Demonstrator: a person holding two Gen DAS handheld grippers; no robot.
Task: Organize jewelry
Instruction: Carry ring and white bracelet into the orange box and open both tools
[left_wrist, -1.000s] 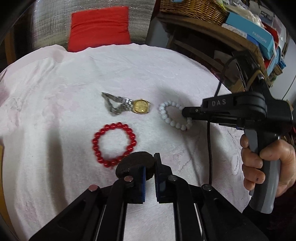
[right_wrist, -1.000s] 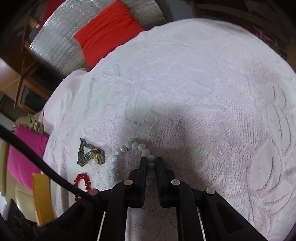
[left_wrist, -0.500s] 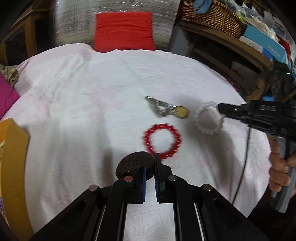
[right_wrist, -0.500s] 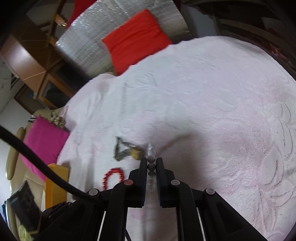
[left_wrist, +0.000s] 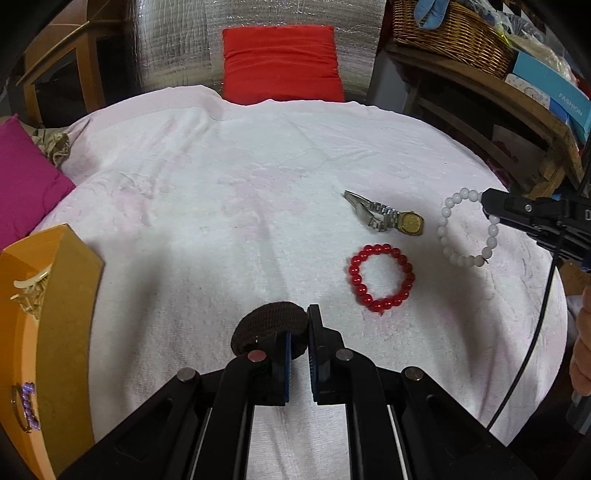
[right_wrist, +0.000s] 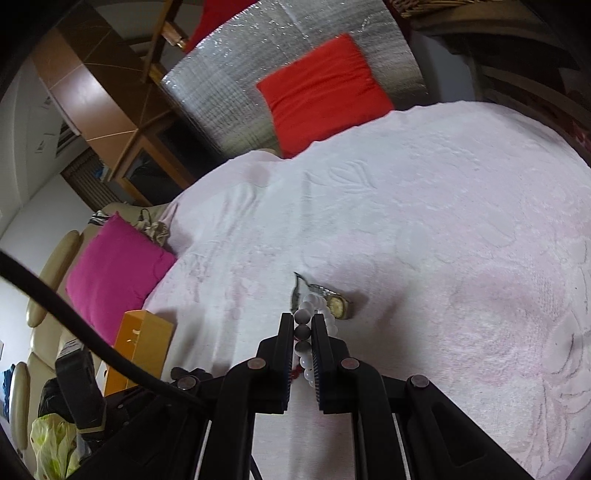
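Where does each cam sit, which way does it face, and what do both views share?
Left wrist: on the left gripper, facing across the white cloth; own fingers pinch a brown hair tie; right gripper and some hand at right.
Right wrist: on the right gripper, angled toward the left side; own fingers clamp the white bead bracelet.
Shared: watch, bracelet, orange box, red cushion.

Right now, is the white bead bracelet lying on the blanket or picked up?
Picked up. The right gripper is shut on the white bead bracelet, which hangs as an open loop above the blanket.
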